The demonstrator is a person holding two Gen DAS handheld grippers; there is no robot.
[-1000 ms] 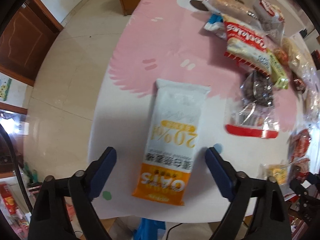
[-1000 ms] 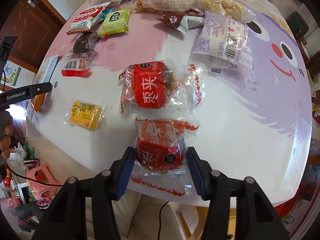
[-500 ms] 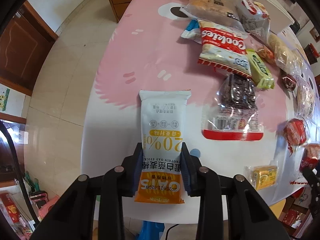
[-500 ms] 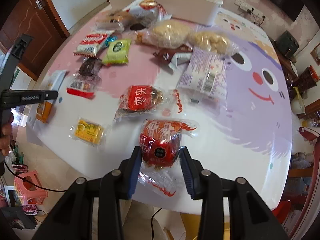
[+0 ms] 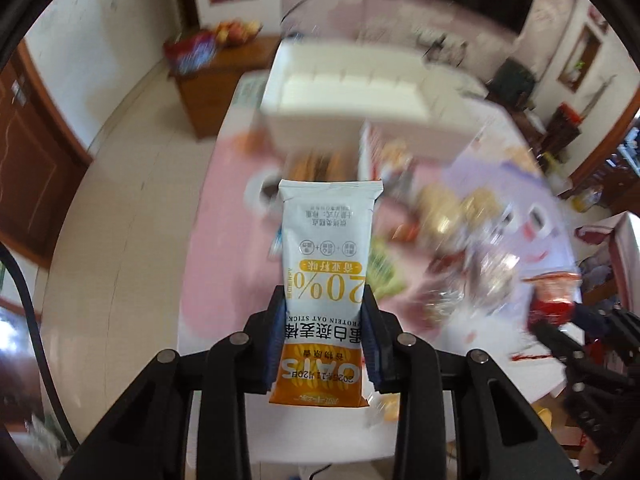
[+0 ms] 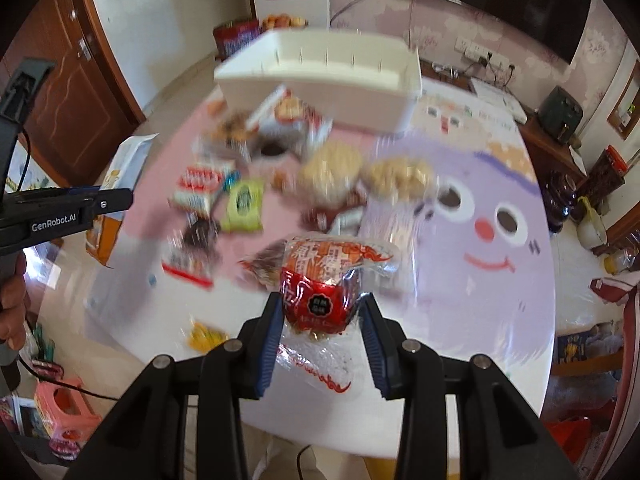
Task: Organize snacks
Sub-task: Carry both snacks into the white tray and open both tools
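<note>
My left gripper (image 5: 324, 312) is shut on a white and orange oat stick packet (image 5: 326, 264) and holds it up above the table, pointing toward the white storage box (image 5: 344, 92). My right gripper (image 6: 320, 320) is shut on a red pastry packet (image 6: 324, 284) in clear wrap, lifted off the table. The box (image 6: 320, 76) stands at the table's far end. In the right wrist view the left gripper (image 6: 116, 200) with the oat packet (image 6: 120, 184) is at the left. The right gripper with its red packet (image 5: 552, 296) shows at the left wrist view's right edge.
Many snack packets lie blurred on the pink and purple tablecloth (image 6: 460, 280) between the grippers and the box: a green packet (image 6: 244, 206), a red and white cookie bag (image 6: 198, 186), two bread bags (image 6: 332, 176), a small yellow packet (image 6: 206, 336). A wooden cabinet (image 5: 212, 92) stands beyond the table.
Both grippers closed on their packets and lifted them off the table. Both views now tilt up toward the white box, and the scene is blurred by motion.
</note>
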